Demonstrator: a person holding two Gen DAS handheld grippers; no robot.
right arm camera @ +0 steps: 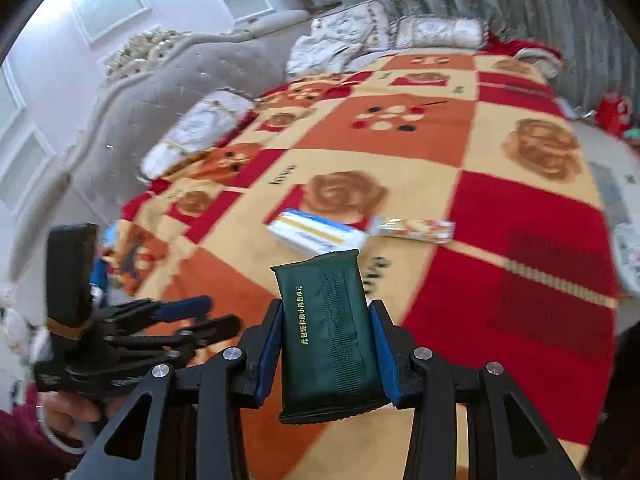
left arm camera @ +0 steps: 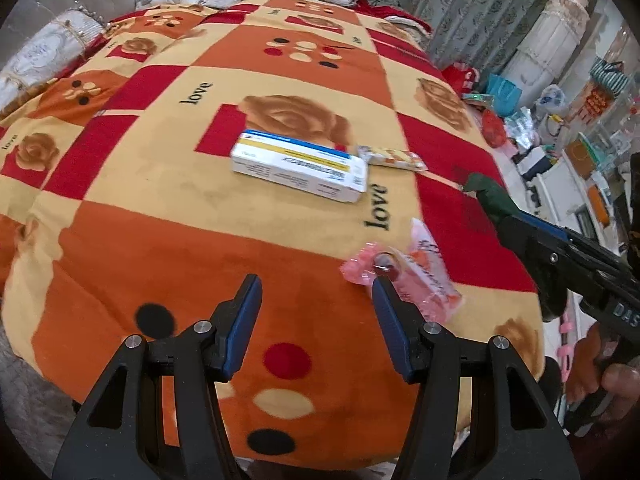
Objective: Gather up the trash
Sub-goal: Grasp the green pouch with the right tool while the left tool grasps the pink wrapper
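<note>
The right gripper (right arm camera: pixel 326 344) pinches a green packet (right arm camera: pixel 330 332) upright between its pads, lifted off the blanket (right arm camera: pixel 520 216). The left gripper (left arm camera: pixel 316 300) has its jaws spread with nothing between them; a pink wrapper (left arm camera: pixel 416 276) lies just beside its right fingertip. Ahead of both lie a white box (left arm camera: pixel 300 166) and an orange wrapper (left arm camera: pixel 394 157), touching.

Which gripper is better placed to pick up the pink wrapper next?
Left. The left gripper is open and empty, with the pink wrapper lying on the blanket right at its right fingertip. The right gripper is already shut on the dark green packet, so it is occupied.
</note>
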